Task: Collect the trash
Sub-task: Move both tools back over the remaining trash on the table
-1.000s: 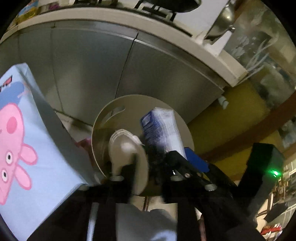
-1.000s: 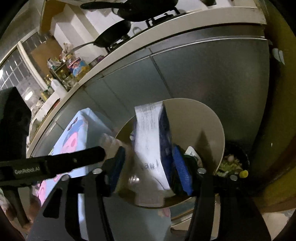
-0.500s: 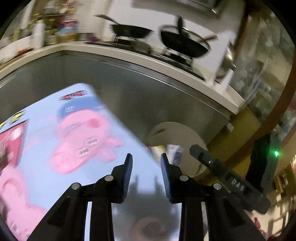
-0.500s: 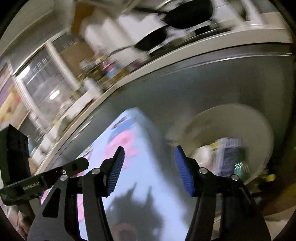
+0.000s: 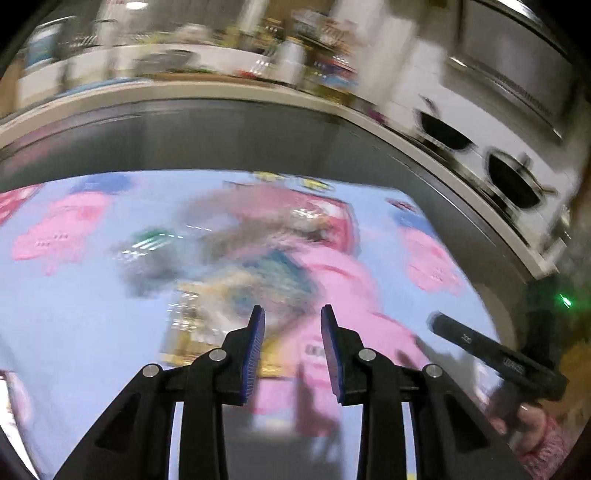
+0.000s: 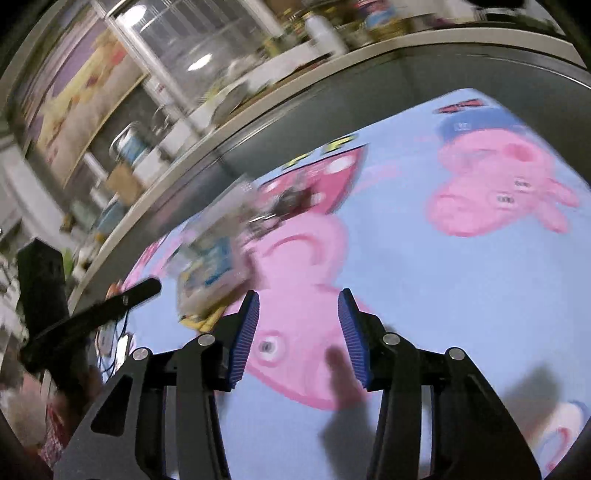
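Note:
A blurred pile of trash wrappers point(image 5: 236, 266), clear, yellow and blue, lies on a light-blue table point(image 5: 74, 332) printed with pink cartoon pigs. My left gripper point(image 5: 291, 325) is open and empty, just short of the pile. My right gripper point(image 6: 297, 314) is open and empty over the table point(image 6: 461, 295), with the wrappers point(image 6: 214, 273) ahead to its left. The left gripper's body point(image 6: 92, 310) shows at the left of the right wrist view; the right gripper's body point(image 5: 498, 354) shows at the right of the left wrist view. No bin is in view.
A grey cabinet front with a pale countertop point(image 5: 258, 92) runs behind the table. Two black pans point(image 5: 513, 181) sit on the stove at the right. Bottles and jars point(image 6: 321, 29) crowd the counter.
Both grippers let go of their trash at the bin, then swung away to the left. The bin has left view and the table with the wrapper pile now fills both views.

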`<state>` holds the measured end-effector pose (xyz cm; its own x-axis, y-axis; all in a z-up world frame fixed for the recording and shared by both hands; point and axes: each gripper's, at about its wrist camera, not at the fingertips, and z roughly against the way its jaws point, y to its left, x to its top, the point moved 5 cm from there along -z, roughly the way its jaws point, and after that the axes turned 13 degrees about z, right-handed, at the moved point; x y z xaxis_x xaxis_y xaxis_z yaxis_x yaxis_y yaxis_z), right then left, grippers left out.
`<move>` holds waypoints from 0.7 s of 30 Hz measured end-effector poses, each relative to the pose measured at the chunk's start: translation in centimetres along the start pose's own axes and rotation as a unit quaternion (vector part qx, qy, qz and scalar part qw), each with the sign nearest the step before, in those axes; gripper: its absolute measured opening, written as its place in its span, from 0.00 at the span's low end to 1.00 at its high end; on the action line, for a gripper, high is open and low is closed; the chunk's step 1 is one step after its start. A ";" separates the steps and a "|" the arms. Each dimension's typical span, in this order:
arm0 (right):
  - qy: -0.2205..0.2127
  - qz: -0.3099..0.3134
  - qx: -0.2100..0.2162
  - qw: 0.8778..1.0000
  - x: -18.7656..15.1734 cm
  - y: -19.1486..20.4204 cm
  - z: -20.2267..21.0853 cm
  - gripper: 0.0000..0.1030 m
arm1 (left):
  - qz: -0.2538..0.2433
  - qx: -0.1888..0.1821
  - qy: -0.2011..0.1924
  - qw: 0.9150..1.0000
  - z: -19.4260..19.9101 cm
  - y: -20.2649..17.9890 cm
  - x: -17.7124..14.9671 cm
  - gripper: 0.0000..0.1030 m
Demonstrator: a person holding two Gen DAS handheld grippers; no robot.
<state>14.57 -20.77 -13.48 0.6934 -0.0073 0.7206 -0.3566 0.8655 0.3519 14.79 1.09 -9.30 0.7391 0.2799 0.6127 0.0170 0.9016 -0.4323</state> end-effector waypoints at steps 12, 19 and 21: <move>0.033 0.016 0.009 0.999 4.7 6.0 -7.0 0.49 | 0.097 -0.018 -0.027 0.995 -3.6 10.5 8.8 0.57; 0.046 0.019 -0.010 0.999 6.4 6.5 -9.7 0.49 | 0.115 -0.064 0.017 0.991 -6.5 10.1 7.4 0.57; 0.054 0.019 -0.013 0.998 6.4 6.5 -10.6 0.48 | 0.112 -0.079 0.028 0.990 -6.6 9.6 6.8 0.57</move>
<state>23.36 -9.87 -12.95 0.7441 0.0789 0.6634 -0.3681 0.8771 0.3086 24.42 9.49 -13.69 0.7724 0.4440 0.4542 -0.0494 0.7549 -0.6540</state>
